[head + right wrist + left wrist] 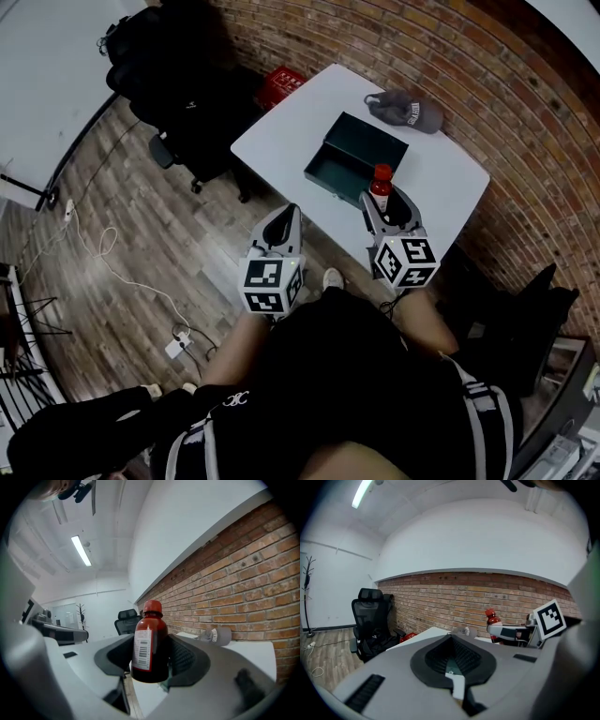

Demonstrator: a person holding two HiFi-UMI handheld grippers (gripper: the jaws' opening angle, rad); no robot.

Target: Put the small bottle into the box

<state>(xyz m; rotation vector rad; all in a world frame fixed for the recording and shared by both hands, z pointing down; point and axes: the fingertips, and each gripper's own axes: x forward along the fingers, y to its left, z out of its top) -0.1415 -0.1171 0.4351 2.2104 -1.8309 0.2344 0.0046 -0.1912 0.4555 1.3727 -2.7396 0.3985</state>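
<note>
Red-capped small bottle (150,644) clamped upright in our right gripper (384,200), we should centre it over the box (336,172) and lower gently, our left gripper (284,218) closed on nothing.

The person holds 2 grippers out ahead of the torso. In the head view the left gripper (289,214) points toward 1 o'clock, its marker cube (272,286) at its 6 o'clock end over the bare left forearm (236,349). Its jaws are closed together with nothing between them. The right gripper (385,204) sits at 3 o'clock from the left one, points toward 11 o'clock, and is backed by its own cube (405,261) and the right forearm (427,319). Its jaws clamp the small bottle (150,644) upright by the lower body.
</note>
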